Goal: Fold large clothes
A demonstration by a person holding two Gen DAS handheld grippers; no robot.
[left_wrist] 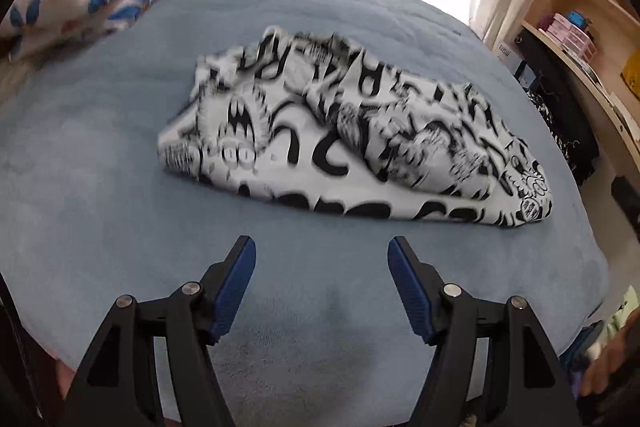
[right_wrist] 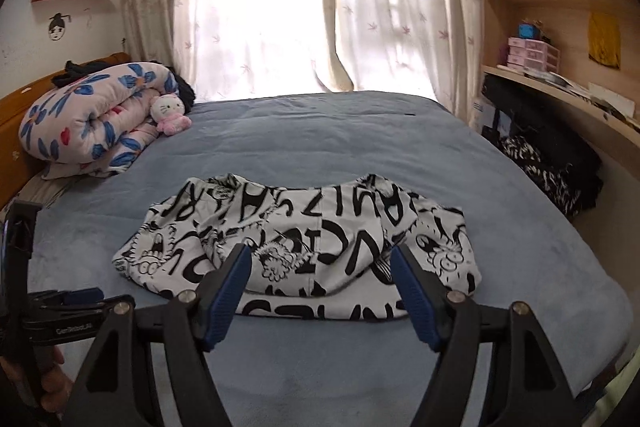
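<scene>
Both your left tool (left_wrist: 321,247) and right tool (right_wrist: 320,254) stand open and empty; the folded printed garment (right_wrist: 304,247) lies on the bed (right_wrist: 360,139) just ahead of them.

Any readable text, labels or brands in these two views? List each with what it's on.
"GenRobot.AI": white lettering on the left gripper body, right wrist view.
Big black graffiti letters on the white garment: cut by folds, no whole word reads.
Round stamps on the garment's corner: blurred.
Box under the desk: label too small to read.
</scene>
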